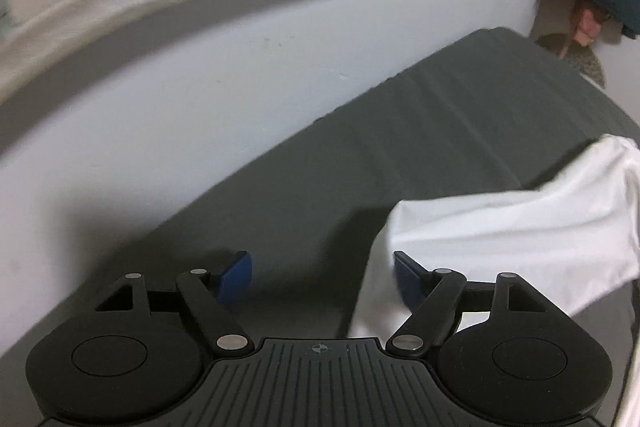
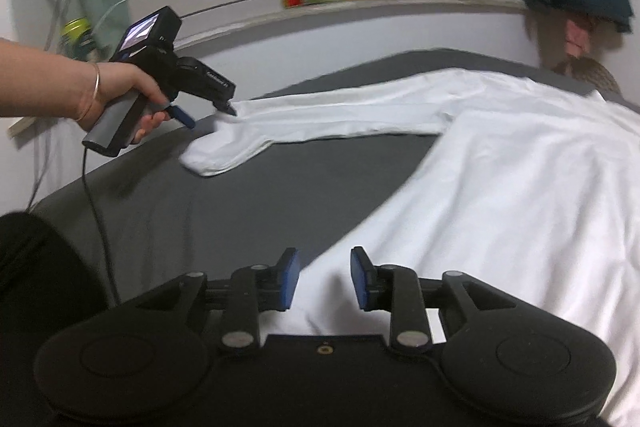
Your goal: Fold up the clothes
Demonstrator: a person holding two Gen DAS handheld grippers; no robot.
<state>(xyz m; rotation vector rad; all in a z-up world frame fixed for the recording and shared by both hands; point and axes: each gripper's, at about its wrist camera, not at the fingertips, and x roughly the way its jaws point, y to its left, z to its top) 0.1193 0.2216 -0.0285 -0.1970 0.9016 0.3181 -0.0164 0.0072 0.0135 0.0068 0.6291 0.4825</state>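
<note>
Left gripper [image 1: 322, 277] gapes wide at the white shirt [image 2: 520, 179] sleeve; right gripper [image 2: 324, 279] half-open over its hem

Left gripper [image 1: 322, 277]: matte black body, two round housings either side of a ribbed centre plate marked with a small crosshair, silver pivot screws on black linkage arms, blue finger pads [image 1: 236, 277]. Right gripper [image 2: 325, 279] has the same build, with a small brass screw at its centre. Seen from the right wrist, the left unit has a grey pistol handle, a small lit screen on top and a black cable trailing below. The hand [image 2: 132, 95] gripping it wears a thin gold bangle [image 2: 93, 91]; the forearm is bare.
</note>
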